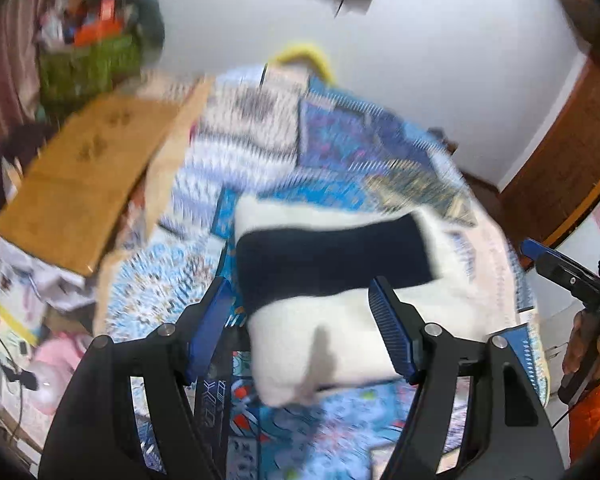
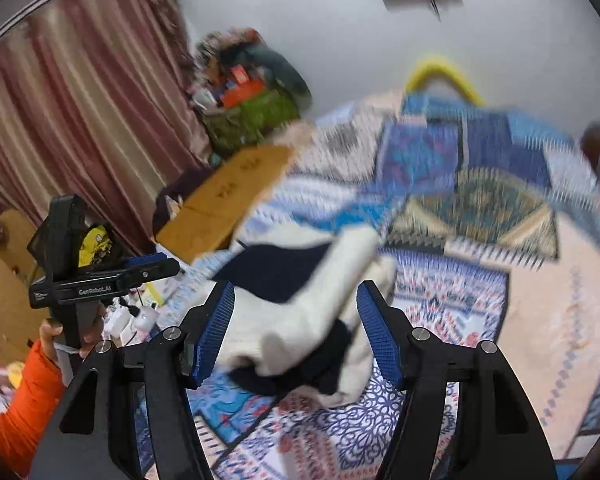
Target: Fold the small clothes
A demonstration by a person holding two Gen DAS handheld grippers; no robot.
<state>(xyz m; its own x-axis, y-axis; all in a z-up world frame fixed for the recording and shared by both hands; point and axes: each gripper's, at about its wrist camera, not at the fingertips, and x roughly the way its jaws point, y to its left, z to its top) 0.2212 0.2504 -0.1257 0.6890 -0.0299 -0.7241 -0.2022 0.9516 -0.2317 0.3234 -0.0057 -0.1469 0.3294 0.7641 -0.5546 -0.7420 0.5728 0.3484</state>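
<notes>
Here the soft white-and-navy small garment (image 1: pixel 332 276) lies folded on the patchwork quilt (image 1: pixel 340 152). The left gripper (image 1: pixel 300 300) and right gripper (image 2: pixel 296 304) both stand apart, empty; seemingly a fold is complete, so next comes regrasping an edge.

The bed (image 1: pixel 380 152) is lying spread out ahead of me, its top covered by a patchwork bedspread (image 2: pixel 452 304) of blue, white and peach patterned squares, blurred in both my views. A folded white-and-navy garment (image 1: pixel 340 276) is resting directly on the near middle of that bedspread, its dark band running across between two white parts, with one loose white end sitting rumpled on top in my right view. A flat brown cardboard sheet (image 1: pixel 88 184) is lying over the bed's left edge, partly overhanging it.
</notes>
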